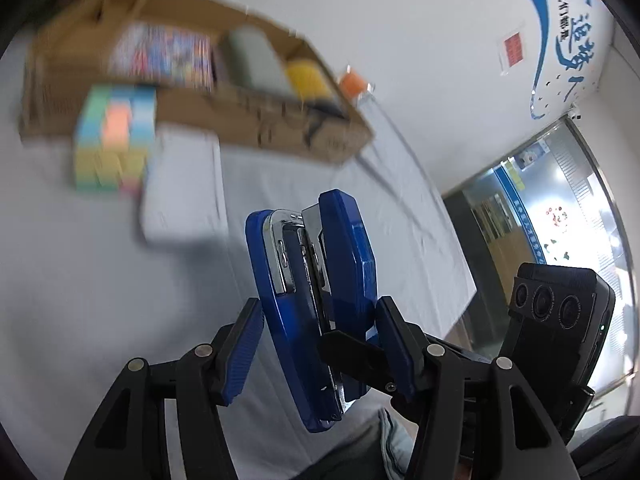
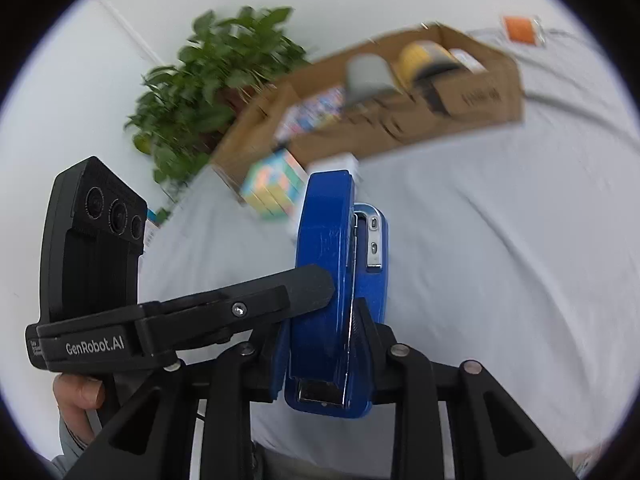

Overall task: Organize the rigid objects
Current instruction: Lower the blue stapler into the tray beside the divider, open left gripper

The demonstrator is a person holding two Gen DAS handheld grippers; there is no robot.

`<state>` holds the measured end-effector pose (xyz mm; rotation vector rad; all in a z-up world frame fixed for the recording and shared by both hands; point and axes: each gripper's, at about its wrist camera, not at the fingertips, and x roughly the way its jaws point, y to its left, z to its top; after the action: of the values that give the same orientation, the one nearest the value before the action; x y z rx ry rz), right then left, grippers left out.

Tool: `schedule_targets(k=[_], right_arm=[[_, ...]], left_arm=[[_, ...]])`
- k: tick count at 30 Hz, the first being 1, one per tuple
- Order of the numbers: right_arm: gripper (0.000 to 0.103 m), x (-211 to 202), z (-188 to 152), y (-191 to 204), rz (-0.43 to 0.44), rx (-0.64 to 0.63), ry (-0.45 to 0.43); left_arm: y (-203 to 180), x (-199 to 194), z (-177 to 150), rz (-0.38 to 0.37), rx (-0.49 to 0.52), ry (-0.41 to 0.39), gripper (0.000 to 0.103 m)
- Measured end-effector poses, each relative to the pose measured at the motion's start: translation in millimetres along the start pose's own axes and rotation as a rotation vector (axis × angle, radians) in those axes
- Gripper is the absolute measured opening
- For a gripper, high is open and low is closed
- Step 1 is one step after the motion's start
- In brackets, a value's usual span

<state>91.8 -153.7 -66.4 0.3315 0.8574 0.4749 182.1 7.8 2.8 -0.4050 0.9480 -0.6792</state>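
A blue stapler point(image 1: 316, 304) with chrome parts is held in the air above the white table, between both grippers. My left gripper point(image 1: 320, 336) is shut on its sides. My right gripper point(image 2: 326, 344) is shut on the same stapler point(image 2: 340, 280) near its rear end. One finger of the other gripper point(image 2: 256, 300) reaches in from the left and touches the stapler. A cardboard box point(image 1: 256, 128) with a colourful book, a grey object and a yellow roll lies at the far side; it also shows in the right wrist view point(image 2: 400, 120).
A pastel cube of sticky notes point(image 1: 114, 140) stands in front of the box beside a white flat box point(image 1: 182, 188). An orange packet point(image 1: 352, 82) lies behind the box. A potted plant point(image 2: 208, 76) stands at the table's far corner. The other gripper's camera unit point(image 1: 560, 308) is at the right.
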Motion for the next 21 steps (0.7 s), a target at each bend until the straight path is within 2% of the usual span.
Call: schedule_targets(k=[2, 6, 10, 12, 15, 19, 21], right_arm=[[0.027, 1, 25, 21, 0.014, -0.045, -0.040], [0.027, 15, 96, 67, 0.033, -0.132, -0.101], [0.027, 52, 162, 95, 0.054, -0.175, -0.107], [0.027, 77, 190, 102, 0.056, -0.179, -0.085], [0.026, 111, 212, 100, 0.063, -0.154, -0.030], [0.025, 158, 212, 88, 0.008, -0.121, 0.043], [0.025, 176, 206, 77, -0.011, -0.084, 0.078]], left_arm=[[-1, -24, 31, 0.026, 0.039, -0.061, 0.055], [15, -59, 106, 0.072, 0.067, -0.135, 0.055], [51, -75, 165, 0.105, 0.043, -0.141, 0.055], [73, -68, 190, 0.110, 0.015, -0.122, 0.055], [109, -51, 213, 0.121, -0.030, -0.072, 0.055], [149, -7, 225, 0.150, -0.072, 0.026, 0.054], [158, 4, 223, 0.153, -0.070, 0.037, 0.053]])
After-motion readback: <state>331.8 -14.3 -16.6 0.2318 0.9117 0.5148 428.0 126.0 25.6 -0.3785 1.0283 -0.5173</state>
